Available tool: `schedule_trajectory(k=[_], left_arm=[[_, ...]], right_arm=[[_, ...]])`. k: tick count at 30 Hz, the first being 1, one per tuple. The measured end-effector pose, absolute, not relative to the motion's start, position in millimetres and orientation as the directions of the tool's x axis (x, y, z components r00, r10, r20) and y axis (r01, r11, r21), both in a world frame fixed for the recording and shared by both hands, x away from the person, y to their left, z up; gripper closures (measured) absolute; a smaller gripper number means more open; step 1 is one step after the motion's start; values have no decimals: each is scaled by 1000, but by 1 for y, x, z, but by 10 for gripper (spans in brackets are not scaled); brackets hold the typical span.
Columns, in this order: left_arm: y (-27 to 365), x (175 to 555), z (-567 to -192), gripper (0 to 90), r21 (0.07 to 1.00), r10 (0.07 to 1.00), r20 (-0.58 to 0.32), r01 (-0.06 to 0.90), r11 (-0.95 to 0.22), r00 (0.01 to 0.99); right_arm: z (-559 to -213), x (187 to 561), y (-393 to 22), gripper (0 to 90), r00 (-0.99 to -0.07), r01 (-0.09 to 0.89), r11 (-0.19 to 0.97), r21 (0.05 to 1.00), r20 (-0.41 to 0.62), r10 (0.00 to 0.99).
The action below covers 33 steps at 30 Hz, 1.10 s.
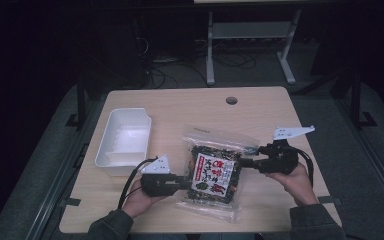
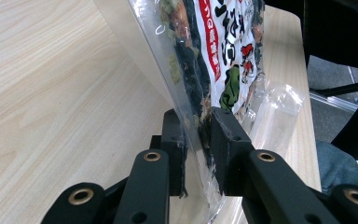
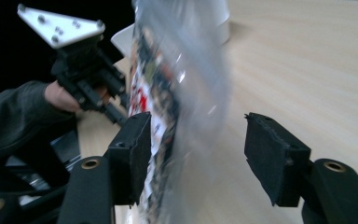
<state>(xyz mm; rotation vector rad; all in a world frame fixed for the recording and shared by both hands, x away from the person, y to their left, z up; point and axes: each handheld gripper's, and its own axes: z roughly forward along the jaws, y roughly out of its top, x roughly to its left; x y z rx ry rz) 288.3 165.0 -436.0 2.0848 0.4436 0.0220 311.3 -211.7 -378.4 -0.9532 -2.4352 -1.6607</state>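
Observation:
A clear snack bag point(image 1: 212, 175) with a red, white and dark label lies on the wooden table point(image 1: 190, 107), near its front edge. My left gripper point(image 1: 185, 182) comes at it from the left. In the left gripper view that gripper point(image 2: 198, 126) is shut on the bag's point(image 2: 223, 51) clear edge, with both pads pressed on the film. My right gripper point(image 1: 245, 161) reaches the bag's right side. In the right gripper view it point(image 3: 205, 144) stands open, and the blurred bag point(image 3: 168, 93) hangs between its pads, close to the left one. The left gripper's body point(image 3: 86, 79) shows beyond the bag.
A white rectangular tray point(image 1: 130, 111) stands at the table's left, just behind my left hand. A round cable hole point(image 1: 231, 100) sits near the far edge. Beyond the table are dark floor, cables and a white desk frame point(image 1: 250, 30).

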Motion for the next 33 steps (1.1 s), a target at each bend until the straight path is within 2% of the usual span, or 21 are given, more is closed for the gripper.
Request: schedule_trajectory(k=[5,13,25,27,33], left_arm=[[165,288,-436,760,832,324,-163,306,-463,932],[166,287,-437,760,832,326,-163,307,-461,931],[168,287,-437,759,833,324,-162,305,-462,932],[169,287,-437,752,833,326,-161,305,-462,932],[171,289,-437,722,831,338,-154,307,-463,928]], right_arm=[[-396,306,-202,403,-811,516,244,821,376,449],[-403,303,-191,443,-823,505,268,820,365,435],[-404,304,-178,614,-843,489,243,838,382,379],[-403,304,-177,679,-847,489,225,843,396,355],[-402,303,-177,730,-847,502,215,838,426,316]])
